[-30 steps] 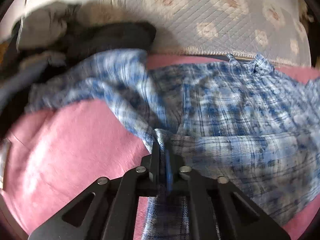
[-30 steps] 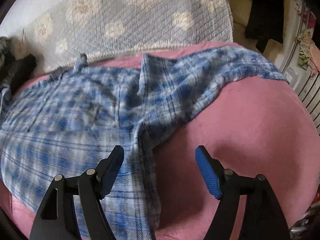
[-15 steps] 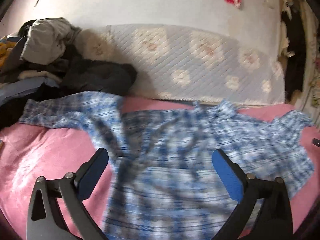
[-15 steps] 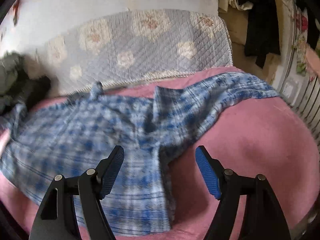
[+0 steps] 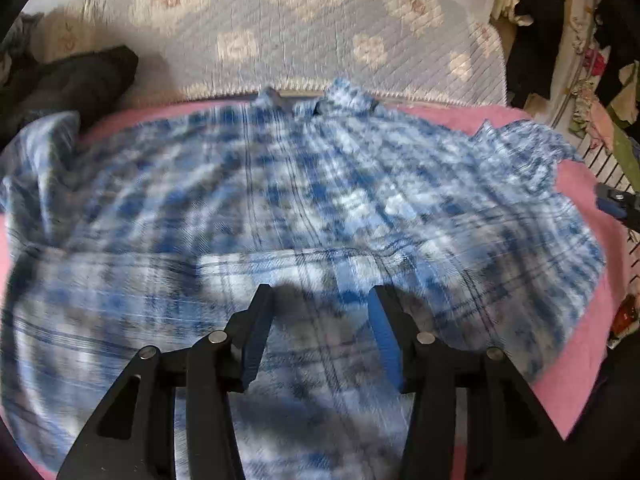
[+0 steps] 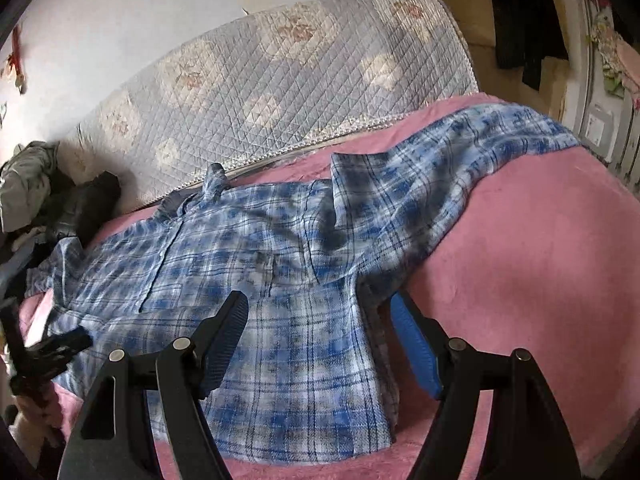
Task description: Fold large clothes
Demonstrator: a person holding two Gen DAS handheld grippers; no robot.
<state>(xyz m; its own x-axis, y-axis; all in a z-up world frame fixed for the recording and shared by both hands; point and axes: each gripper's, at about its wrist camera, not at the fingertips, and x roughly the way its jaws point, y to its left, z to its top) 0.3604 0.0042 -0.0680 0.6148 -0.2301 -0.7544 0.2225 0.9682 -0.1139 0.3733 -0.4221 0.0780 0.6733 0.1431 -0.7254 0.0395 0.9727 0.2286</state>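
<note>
Left wrist view: a big blue checked shirt (image 5: 304, 208) lies spread out on a pink blanket (image 5: 576, 352). The shirt is the landmark here. Its collar (image 5: 344, 98) is at the far end, touching the edge of a gray quilted cover (image 5: 320, 36) with flower patches. The left gripper (image 5: 320, 300) is above the near part of the shirt, and its jaws are apart with nothing between them. A dark pile of clothes (image 5: 76, 80) sits beyond the shirt's far left corner.

In the right wrist view, the right gripper (image 6: 320, 308) is over the near right part of the shirt (image 6: 280, 280). Its jaws are wide apart and hold nothing. One sleeve (image 6: 460, 168) reaches away to the far right across the pink blanket (image 6: 540, 260). The left gripper (image 6: 52, 344) shows by the shirt's left edge.
</note>
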